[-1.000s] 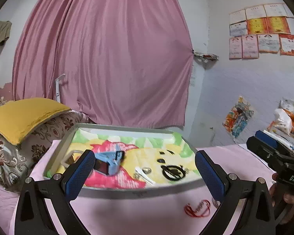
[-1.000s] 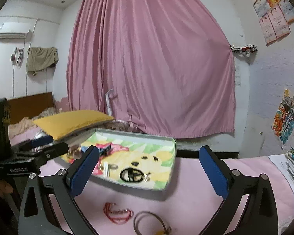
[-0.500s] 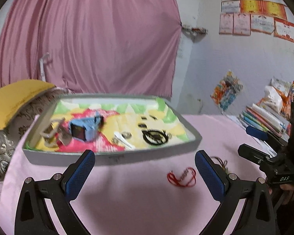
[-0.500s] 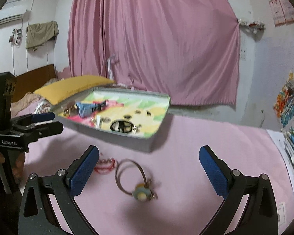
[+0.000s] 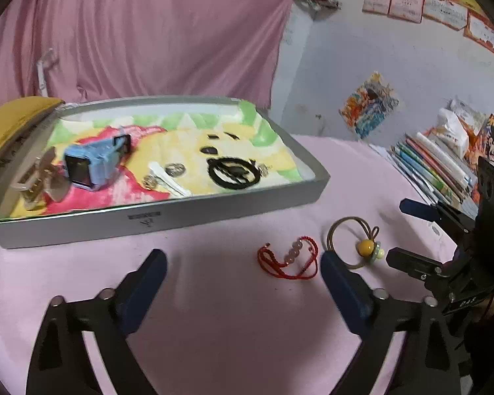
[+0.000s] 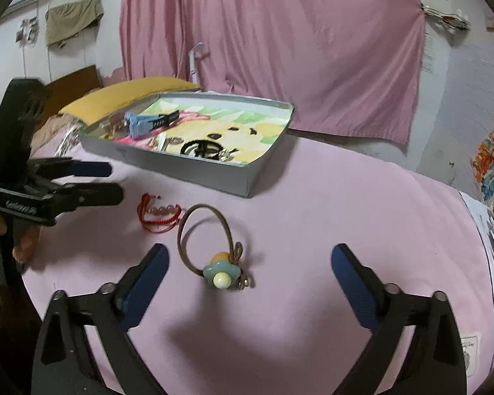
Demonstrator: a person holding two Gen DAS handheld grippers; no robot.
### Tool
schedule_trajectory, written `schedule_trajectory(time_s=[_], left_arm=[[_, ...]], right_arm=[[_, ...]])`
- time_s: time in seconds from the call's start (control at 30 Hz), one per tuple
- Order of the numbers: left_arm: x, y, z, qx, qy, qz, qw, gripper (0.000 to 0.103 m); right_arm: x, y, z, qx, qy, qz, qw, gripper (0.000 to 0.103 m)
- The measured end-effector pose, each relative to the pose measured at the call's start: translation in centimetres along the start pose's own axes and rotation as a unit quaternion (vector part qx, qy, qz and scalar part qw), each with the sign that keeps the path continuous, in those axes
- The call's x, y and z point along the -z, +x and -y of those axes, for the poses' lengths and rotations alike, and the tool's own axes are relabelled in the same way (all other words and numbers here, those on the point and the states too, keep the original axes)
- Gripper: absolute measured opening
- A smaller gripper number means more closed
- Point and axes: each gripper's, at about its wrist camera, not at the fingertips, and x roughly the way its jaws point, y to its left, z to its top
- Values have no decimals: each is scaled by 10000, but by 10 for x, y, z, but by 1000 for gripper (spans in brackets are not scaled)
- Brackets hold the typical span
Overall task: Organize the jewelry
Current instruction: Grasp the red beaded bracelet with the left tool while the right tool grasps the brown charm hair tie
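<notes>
A red cord bracelet (image 5: 288,260) and a brown hair tie with a yellow bead (image 5: 352,243) lie on the pink cloth in front of a grey tray (image 5: 154,217). In the tray are a blue smartwatch (image 5: 92,161), a beige hair claw (image 5: 36,177), a white clip (image 5: 169,182) and a black hair tie (image 5: 233,172). My left gripper (image 5: 242,260) hangs over the cloth, its jaws closing, with the bracelet near its right finger and untouched. My right gripper (image 6: 250,253) is closing too; the hair tie (image 6: 220,273) lies between its fingers, and the pads are clear of it.
The other gripper shows in each view: the right one (image 5: 401,230) beside the hair tie, the left one (image 6: 112,181) left of the bracelet (image 6: 159,214). A stack of books (image 5: 438,164) lies at the right. A yellow pillow (image 5: 6,121) sits behind the tray, before a pink curtain.
Both grippers have tipped downward and sunk toward the pink cloth. The bracelet and hair tie have come closer, in among the fingers. Both pairs of fingers stand slightly narrower.
</notes>
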Motion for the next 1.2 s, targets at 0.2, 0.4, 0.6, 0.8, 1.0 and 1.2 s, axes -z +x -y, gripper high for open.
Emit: schedule_trajectory(time_s=[0.2,0.4,0.6,0.8,1.0,1.2], left_arm=[[0,16,8,78,154,-368,9992,71],[-3,22,17,31,351,-525,9980,61],[-6,26,24,0,458,-599,9972,49],[-4,30,37,-199,782,-673,9945,45],[-8,33,40,-186,852,-717,9936,32],[-10,36,41,-255,878,-714,9932,17]], right_arm=[[4,9,-8,-213,-206,-221,9993,64],[5,13,-9,-360,-269,-293,9986,44],[7,17,-6,-633,-226,-383,9970,30],[8,19,-6,-719,-156,-451,9963,30],[8,21,-6,-732,-125,-447,9962,29],[10,21,-5,-716,-110,-439,9964,28]])
